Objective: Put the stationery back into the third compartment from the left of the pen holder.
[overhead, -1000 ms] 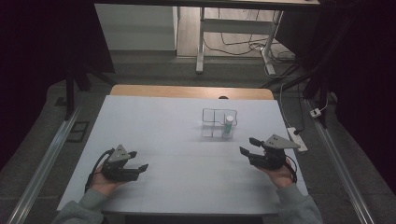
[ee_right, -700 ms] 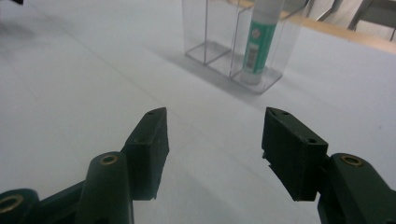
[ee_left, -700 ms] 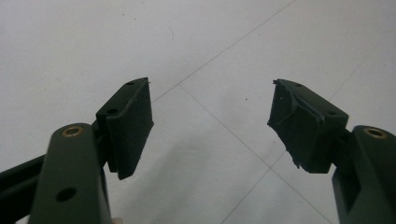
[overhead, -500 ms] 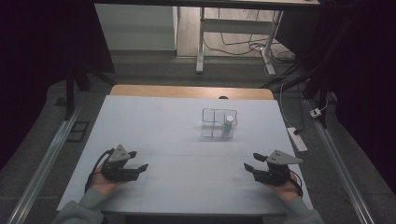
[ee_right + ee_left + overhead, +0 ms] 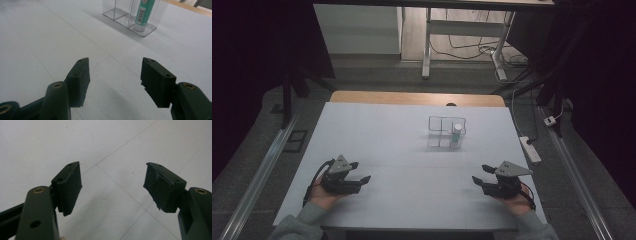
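A clear plastic organizer (image 5: pixel 446 131) with several compartments stands right of the table's centre. A green-and-white tube (image 5: pixel 457 133) stands upright in its right front compartment, also seen as the tube (image 5: pixel 143 13) inside the organizer (image 5: pixel 125 15) far ahead in the right gripper view. My left gripper (image 5: pixel 360 171) rests open near the front left of the table, with bare table between its jaws (image 5: pixel 113 186). My right gripper (image 5: pixel 481 174) sits open near the front right, nothing between its jaws (image 5: pixel 115 75).
The white table (image 5: pixel 387 140) has a wooden strip (image 5: pixel 417 98) along its far edge. Beyond it stand a white desk frame (image 5: pixel 427 45) and floor cables. A power strip (image 5: pixel 530 148) lies on the floor at the right.
My right gripper has drawn back toward the front edge of the table and lowered. The left gripper has stayed put.
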Motion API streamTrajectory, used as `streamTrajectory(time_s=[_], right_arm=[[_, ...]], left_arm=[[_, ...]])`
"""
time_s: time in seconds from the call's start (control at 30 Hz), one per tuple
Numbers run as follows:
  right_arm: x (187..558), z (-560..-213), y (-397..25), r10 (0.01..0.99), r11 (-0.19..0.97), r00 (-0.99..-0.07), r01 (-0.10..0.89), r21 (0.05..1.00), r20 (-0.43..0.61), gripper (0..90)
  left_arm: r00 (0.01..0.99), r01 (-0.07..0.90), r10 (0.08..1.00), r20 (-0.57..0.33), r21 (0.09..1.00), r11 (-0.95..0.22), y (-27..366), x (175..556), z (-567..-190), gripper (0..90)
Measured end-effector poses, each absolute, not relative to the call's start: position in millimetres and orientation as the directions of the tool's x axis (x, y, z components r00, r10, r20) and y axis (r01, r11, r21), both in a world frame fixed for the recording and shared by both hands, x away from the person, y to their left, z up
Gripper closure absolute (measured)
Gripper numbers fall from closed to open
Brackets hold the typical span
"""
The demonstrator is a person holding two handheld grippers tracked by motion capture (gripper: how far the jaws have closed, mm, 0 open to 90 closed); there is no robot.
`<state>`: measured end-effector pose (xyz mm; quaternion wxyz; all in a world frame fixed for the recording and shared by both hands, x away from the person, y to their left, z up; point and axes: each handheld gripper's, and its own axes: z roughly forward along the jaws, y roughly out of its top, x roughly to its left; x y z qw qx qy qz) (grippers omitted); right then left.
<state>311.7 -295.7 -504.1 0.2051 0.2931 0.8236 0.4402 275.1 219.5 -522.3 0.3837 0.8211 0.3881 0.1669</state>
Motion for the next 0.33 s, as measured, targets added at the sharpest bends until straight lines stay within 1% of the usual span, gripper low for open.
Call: streamTrajectory(time_s=[0.33], right_arm=[[312.6, -503.1, -297.4, 0.673, 0.436, -0.735, 0.306, 0.846, -0.081, 37.8]], left_arm=[[0.645, 0.508, 0.764, -0.020, 0.758, -0.409, 219.7, 275.1, -522.3, 29.5]])
